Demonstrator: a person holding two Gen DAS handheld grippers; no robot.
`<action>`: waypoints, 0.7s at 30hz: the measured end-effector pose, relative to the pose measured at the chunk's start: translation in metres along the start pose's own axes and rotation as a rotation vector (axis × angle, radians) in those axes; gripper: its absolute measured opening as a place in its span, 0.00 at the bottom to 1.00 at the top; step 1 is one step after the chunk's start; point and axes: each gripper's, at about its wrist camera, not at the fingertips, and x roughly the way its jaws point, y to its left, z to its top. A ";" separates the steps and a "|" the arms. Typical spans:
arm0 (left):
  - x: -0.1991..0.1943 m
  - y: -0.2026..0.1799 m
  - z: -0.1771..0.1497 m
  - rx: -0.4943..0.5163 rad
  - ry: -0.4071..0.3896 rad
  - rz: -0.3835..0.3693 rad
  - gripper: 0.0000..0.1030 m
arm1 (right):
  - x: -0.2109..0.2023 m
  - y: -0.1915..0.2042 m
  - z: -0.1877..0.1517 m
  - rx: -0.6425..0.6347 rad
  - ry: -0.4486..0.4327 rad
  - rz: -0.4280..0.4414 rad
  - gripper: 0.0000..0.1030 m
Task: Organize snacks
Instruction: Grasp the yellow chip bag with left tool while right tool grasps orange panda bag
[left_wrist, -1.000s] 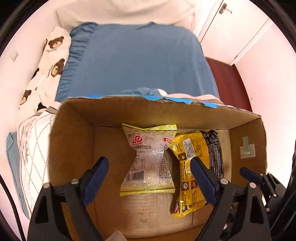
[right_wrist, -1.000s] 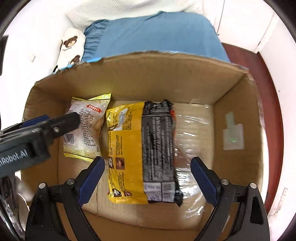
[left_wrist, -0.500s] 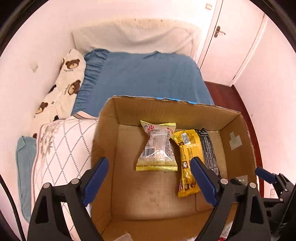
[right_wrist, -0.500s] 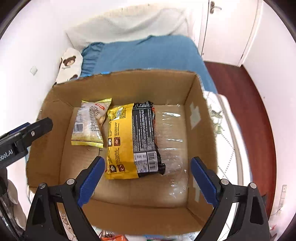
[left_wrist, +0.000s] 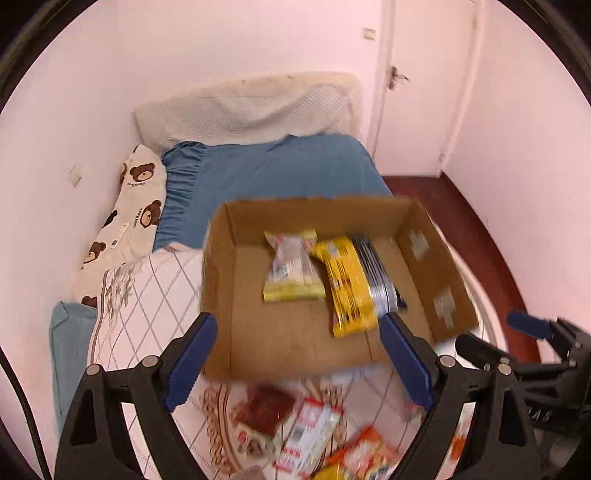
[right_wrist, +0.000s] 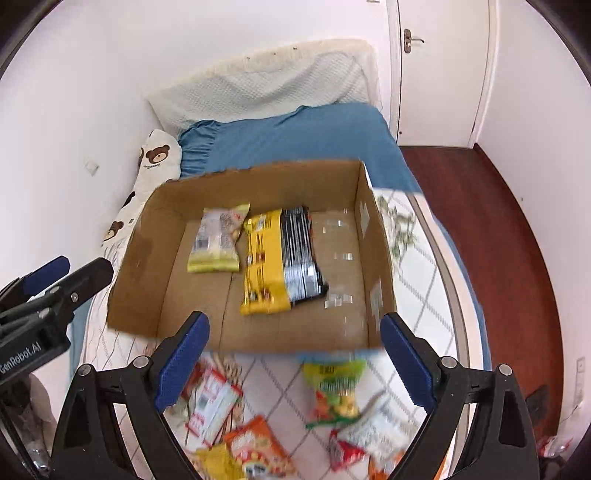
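An open cardboard box (left_wrist: 221, 280) (right_wrist: 147, 266) stands on the bed. Inside lie a pale yellow-edged snack bag (left_wrist: 291, 269) (right_wrist: 218, 243) and a yellow and black packet (left_wrist: 354, 284) (right_wrist: 280, 258), side by side. My left gripper (left_wrist: 299, 358) is open and empty, above the box's near edge. My right gripper (right_wrist: 295, 358) is open and empty, also above the near edge. Several loose snack packets lie on the quilt in front of the box, among them a green bag (right_wrist: 336, 387), an orange bag (right_wrist: 255, 446) and a white and red packet (left_wrist: 310, 432).
The white quilt with a diamond pattern (left_wrist: 147, 295) covers the near bed. A blue sheet (right_wrist: 295, 140), a bear-print pillow (left_wrist: 136, 210) and a white pillow (right_wrist: 266, 88) lie beyond the box. A door (right_wrist: 439, 66) and dark red floor (right_wrist: 498, 221) are on the right.
Both grippers have pulled back and up from inside the box. The whole box and the loose packets in front of it now show. Both jaws stay open.
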 end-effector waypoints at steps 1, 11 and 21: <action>0.000 -0.005 -0.016 0.034 0.024 -0.006 0.88 | -0.001 -0.004 -0.012 0.003 0.019 0.006 0.93; 0.099 -0.004 -0.192 -0.134 0.614 -0.210 0.87 | 0.029 -0.039 -0.131 0.058 0.211 0.000 0.93; 0.156 0.031 -0.240 -0.611 0.683 -0.333 0.53 | 0.058 0.002 -0.158 -0.113 0.234 0.056 0.91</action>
